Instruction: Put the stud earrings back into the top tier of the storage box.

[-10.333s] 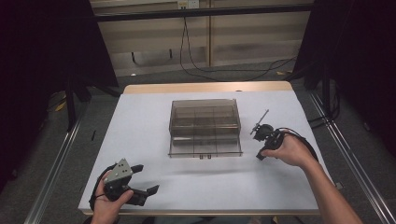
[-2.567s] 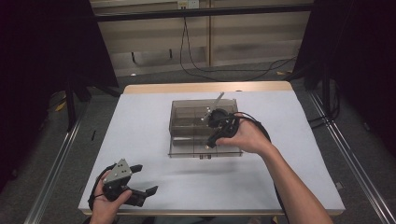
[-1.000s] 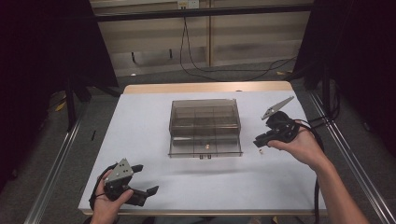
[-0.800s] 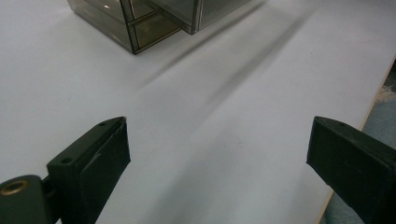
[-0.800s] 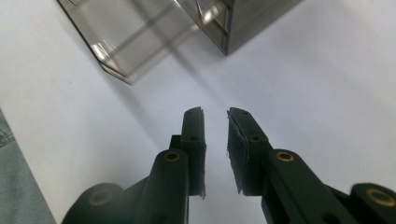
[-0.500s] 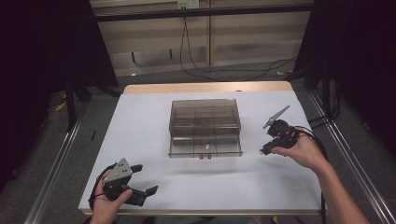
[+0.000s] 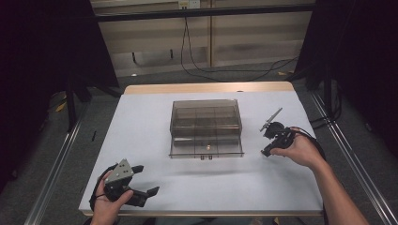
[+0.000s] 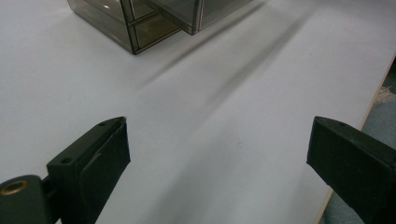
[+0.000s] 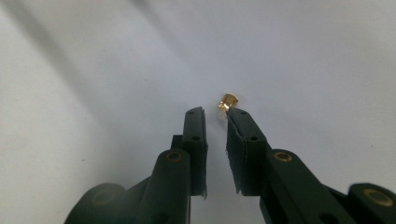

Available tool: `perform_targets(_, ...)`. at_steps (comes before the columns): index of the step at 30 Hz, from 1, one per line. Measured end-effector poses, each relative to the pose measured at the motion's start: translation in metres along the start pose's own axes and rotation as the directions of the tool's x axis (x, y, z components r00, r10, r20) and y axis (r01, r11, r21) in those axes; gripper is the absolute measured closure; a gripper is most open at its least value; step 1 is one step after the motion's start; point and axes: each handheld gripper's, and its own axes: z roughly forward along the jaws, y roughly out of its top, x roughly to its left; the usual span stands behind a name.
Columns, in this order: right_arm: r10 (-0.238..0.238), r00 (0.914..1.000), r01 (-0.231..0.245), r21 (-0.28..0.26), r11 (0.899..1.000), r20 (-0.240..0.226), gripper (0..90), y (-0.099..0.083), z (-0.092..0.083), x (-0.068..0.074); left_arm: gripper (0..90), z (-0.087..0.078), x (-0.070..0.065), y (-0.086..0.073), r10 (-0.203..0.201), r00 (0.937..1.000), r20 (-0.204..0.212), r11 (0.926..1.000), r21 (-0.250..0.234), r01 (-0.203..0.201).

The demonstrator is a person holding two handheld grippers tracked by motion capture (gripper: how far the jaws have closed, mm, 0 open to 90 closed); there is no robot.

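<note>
A small brass fitting (image 9: 228, 101) lies on the white table, just past the tip of my right gripper's right-hand jaw. My right gripper (image 9: 215, 114) points down at the table with its jaws a narrow gap apart and nothing between them. In the high view it (image 7: 264, 151) hovers low to the right of a smoky clear drawer box (image 7: 205, 126). My left gripper (image 7: 149, 179) rests near the table's front left corner, its jaws wide open (image 8: 217, 135) and empty. The drawer box's corner (image 8: 140, 23) shows far ahead of it.
The white tabletop (image 7: 141, 122) has a wooden far edge. A small brass piece shows inside the box's lower front drawer (image 7: 206, 147). The right gripper's cable (image 7: 314, 140) loops beside the wrist. Cables trail on the floor beyond the table.
My right hand came away from the top of the drawer box to its right side and has sunk toward the table. The left hand has stayed put.
</note>
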Motion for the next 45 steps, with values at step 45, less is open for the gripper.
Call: perform_targets(45,-0.006,0.9999,0.007,0.037,0.999,-0.008,79.5,0.016,0.013,-0.002,5.8,-0.001,0.0,0.0,0.004,1.0,-0.001,1.0,0.007,-0.004)
